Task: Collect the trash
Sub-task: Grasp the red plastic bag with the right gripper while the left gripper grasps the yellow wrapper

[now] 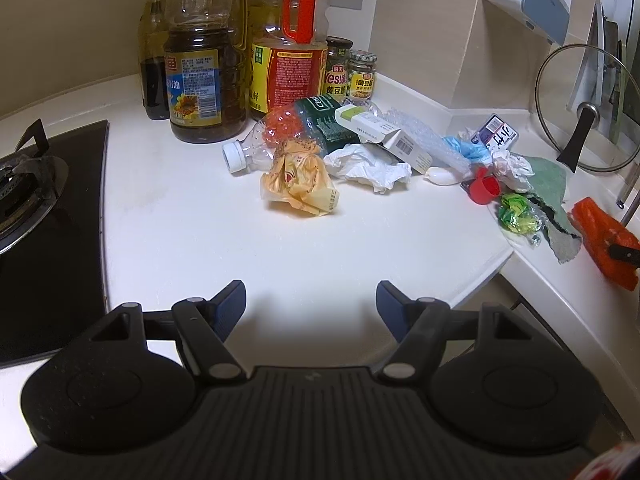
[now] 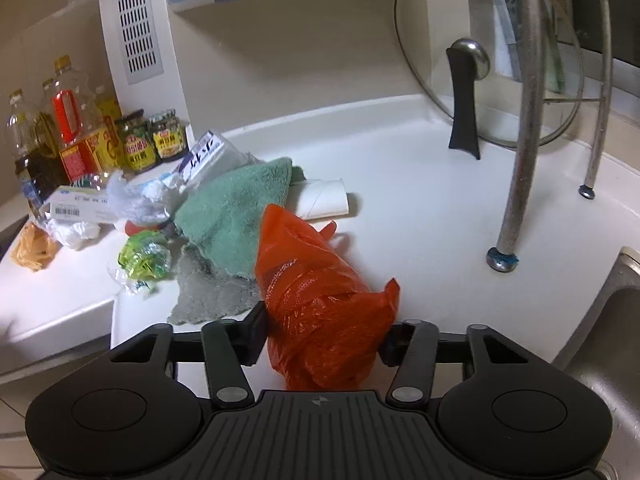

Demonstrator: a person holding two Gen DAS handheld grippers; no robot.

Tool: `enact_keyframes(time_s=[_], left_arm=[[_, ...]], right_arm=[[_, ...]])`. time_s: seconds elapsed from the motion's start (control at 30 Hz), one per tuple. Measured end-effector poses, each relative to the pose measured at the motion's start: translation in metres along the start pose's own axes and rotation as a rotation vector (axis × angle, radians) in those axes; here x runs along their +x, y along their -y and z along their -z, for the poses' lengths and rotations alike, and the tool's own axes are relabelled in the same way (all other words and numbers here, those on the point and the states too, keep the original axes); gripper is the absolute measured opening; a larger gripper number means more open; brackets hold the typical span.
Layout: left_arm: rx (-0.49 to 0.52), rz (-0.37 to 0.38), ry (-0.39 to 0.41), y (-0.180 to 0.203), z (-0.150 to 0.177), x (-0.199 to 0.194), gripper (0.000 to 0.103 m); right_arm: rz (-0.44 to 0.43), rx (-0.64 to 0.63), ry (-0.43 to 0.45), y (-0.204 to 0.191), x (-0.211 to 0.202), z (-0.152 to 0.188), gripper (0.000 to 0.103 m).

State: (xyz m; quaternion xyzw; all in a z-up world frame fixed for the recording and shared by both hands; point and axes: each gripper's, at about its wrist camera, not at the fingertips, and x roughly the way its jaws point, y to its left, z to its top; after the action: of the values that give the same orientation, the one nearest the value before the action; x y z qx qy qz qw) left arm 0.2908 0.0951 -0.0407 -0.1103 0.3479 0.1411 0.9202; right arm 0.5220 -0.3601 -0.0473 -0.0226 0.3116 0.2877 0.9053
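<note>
White kitchen table (image 1: 192, 216), tiled wall behind; oil bottles (image 1: 204, 80) far left. Trash heap mid-table: crumpled yellow wrapper (image 1: 298, 182), crushed plastic bottle (image 1: 272, 140), white tissue (image 1: 368, 166), carton (image 1: 396, 136), green wrapper (image 1: 516, 208). Left hand-held gripper (image 1: 311, 300): released, empty, near the table's edge. Right hand-held gripper (image 2: 324, 336): clenched on orange plastic bag (image 2: 316, 292), beside green cloth (image 2: 236, 208), right of heap.

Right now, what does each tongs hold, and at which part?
The right tongs grip the orange plastic bag across its bunched near end. The left tongs are open and hold nothing.
</note>
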Motion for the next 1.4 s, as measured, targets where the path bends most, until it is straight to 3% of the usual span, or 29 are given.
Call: enact_keyframes(time_s=[0.33,0.57,0.73,0.93,1.1,1.4], left_arm=[[0.016,0.019,0.031,-0.006,-0.022,0.022,0.068],[0.039,0.023,0.070,-0.005,-0.049,0.046,0.068],[0.000,0.025,0.089,-0.010,-0.070,0.071,0.069],[0.012,0.000,0.060,-0.011,-0.082,0.101,0.069],[0.021,0.018,0.032,-0.013,-0.079,0.112,0.059],[0.028,0.043,0.026,-0.018,-0.071,0.107,0.031]], right_arm=[[0.014,0.080,0.083,-0.003,-0.032,-0.009,0.049],[0.033,0.119,0.085,0.001,-0.035,-0.010,0.049],[0.049,0.134,0.092,0.000,-0.040,-0.007,0.049],[0.068,0.146,0.089,-0.002,-0.044,-0.003,0.049],[0.082,0.157,0.086,-0.002,-0.047,0.000,0.049],[0.088,0.164,0.084,-0.002,-0.048,0.002,0.049]])
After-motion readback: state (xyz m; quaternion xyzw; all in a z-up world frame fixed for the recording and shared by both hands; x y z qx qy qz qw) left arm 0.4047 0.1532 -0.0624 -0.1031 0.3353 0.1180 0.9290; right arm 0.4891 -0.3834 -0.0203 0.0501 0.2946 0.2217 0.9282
